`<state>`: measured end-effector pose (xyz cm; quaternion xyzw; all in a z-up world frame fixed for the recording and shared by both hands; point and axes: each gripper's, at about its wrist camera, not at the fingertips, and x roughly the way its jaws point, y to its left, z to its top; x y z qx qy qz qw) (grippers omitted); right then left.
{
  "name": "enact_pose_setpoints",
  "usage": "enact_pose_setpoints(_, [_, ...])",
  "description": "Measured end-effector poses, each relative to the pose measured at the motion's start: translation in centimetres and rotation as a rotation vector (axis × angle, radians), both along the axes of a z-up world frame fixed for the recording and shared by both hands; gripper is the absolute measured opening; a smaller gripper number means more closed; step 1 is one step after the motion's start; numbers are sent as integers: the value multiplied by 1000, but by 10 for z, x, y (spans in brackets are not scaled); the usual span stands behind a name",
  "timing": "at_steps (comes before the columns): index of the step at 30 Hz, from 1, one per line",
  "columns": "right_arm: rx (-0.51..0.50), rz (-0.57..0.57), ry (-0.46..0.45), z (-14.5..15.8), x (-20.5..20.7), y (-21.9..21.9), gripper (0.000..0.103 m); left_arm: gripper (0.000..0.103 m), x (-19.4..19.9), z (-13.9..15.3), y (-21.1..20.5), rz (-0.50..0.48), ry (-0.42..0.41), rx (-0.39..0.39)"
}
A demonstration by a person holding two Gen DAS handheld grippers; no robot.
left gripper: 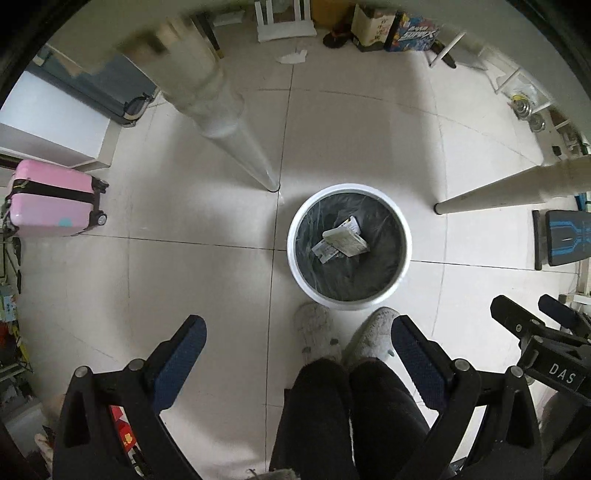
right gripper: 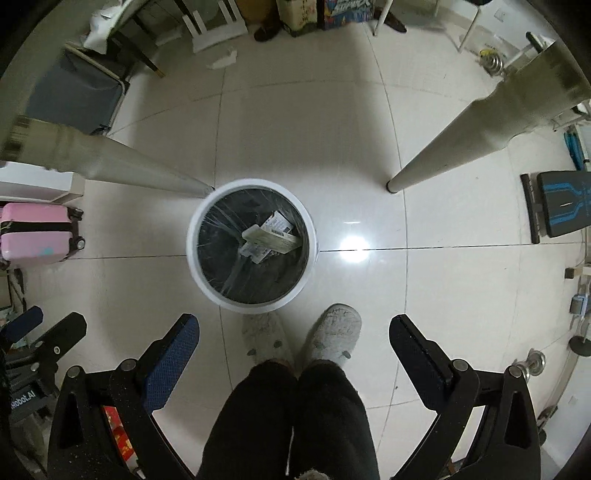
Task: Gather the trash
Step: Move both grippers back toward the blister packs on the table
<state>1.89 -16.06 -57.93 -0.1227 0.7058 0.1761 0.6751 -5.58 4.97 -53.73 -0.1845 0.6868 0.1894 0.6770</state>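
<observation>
A round white trash bin with a dark liner stands on the tiled floor, seen from straight above in both wrist views. Flat paper packets lie inside it. My left gripper hangs high over the floor, open, with nothing between its fingers. My right gripper is likewise open wide and empty. In the left wrist view the right gripper shows at the right edge. The left gripper shows at the left edge of the right wrist view. A crumpled white scrap lies on the floor farther off.
A person's dark trouser legs and fluffy slippers stand just before the bin. Two pale table legs slant down to the floor beside it. A pink suitcase stands at the left. Boxes and shoes line the far wall.
</observation>
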Motion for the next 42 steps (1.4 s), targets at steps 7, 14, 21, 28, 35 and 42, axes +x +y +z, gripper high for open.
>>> enact_pose_setpoints(7, [23,24,-13,93,-13,0,103,102,-14,68,1,-10,-23,-3])
enact_pose_setpoints(14, [62,23,-36,187,-23,-2,103,102,-20,150,12,-24,-82,0])
enact_pose_setpoints(21, [177,-26,-77,289,3,7,103,102,8,228,34,-2,-214,84])
enact_pose_setpoints(28, [106,6,-156,330,99,20,103,103,81,258,47,46,-277,120])
enact_pose_setpoints(35, [59,-198,-143,293,245,-2,103,103,177,206,56,290,-201,-70])
enact_pose_setpoints(42, [-2,-170,-52,208,331,31,103,103,257,171,50,143,-111,55])
